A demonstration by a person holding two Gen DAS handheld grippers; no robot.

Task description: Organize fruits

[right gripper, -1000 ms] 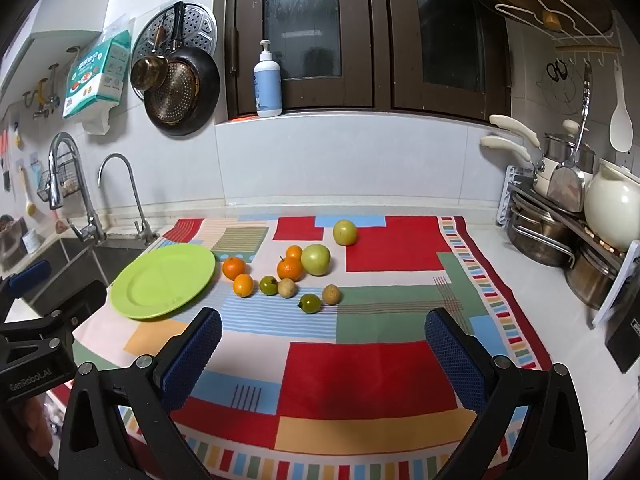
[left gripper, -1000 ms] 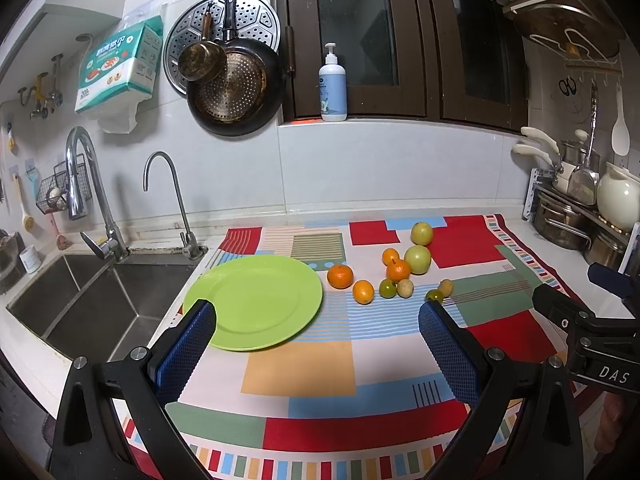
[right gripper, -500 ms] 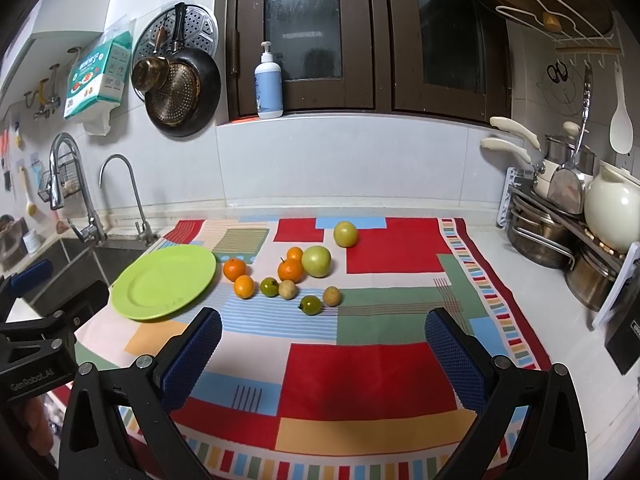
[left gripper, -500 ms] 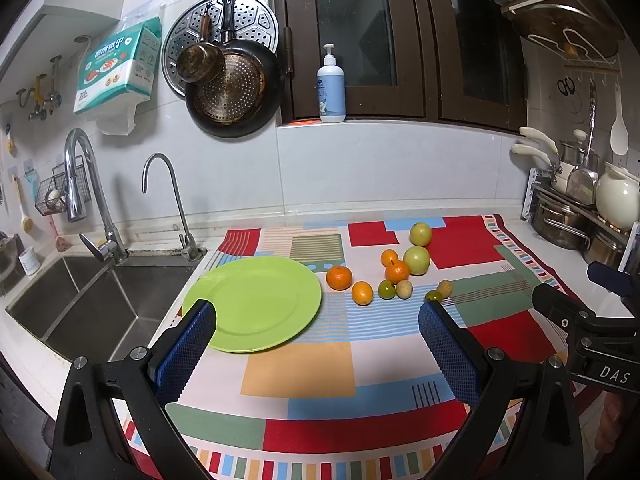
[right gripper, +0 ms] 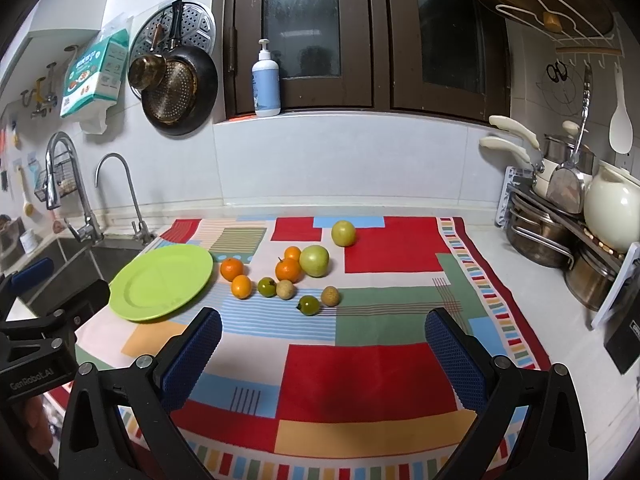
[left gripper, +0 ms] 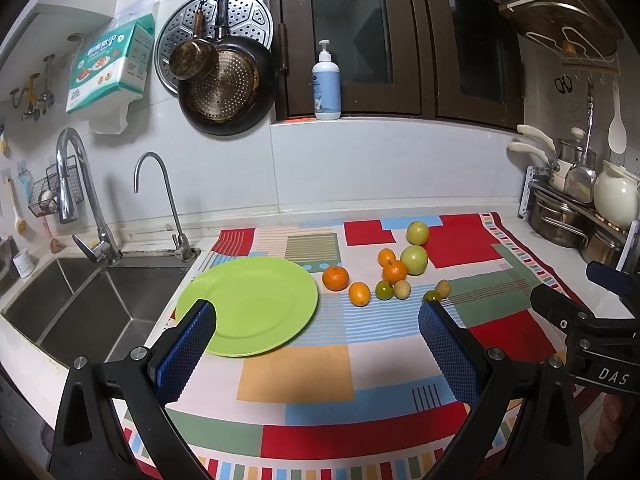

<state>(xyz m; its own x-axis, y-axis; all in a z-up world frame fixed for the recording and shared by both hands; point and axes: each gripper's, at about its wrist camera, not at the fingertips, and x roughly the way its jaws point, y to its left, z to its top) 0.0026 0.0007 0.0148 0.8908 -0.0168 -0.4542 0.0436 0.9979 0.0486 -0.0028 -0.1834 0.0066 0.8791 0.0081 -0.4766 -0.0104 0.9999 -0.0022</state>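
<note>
A green plate (left gripper: 248, 306) lies on the left of a colourful mat (left gripper: 304, 384), empty; it also shows in the right wrist view (right gripper: 162, 282). To its right lie several small fruits: oranges (left gripper: 335, 277) (right gripper: 288, 270), two pale green round fruits (left gripper: 414, 259) (right gripper: 343, 233), small dark green ones (right gripper: 308, 305) and brown ones (right gripper: 330, 295). My left gripper (left gripper: 318, 328) is open and empty, above the mat's near part, well short of the fruits. My right gripper (right gripper: 324, 340) is open and empty, also short of the fruits.
A steel sink (left gripper: 76, 300) with two taps (left gripper: 80, 200) is left of the mat. Pots and a white jug (right gripper: 608, 208) stand on a rack at the right. A pan (left gripper: 228, 88) hangs on the wall. A soap bottle (left gripper: 326, 84) stands on the sill.
Both views have shifted only very slightly. The fruits and plate have not moved. Both grippers stay open.
</note>
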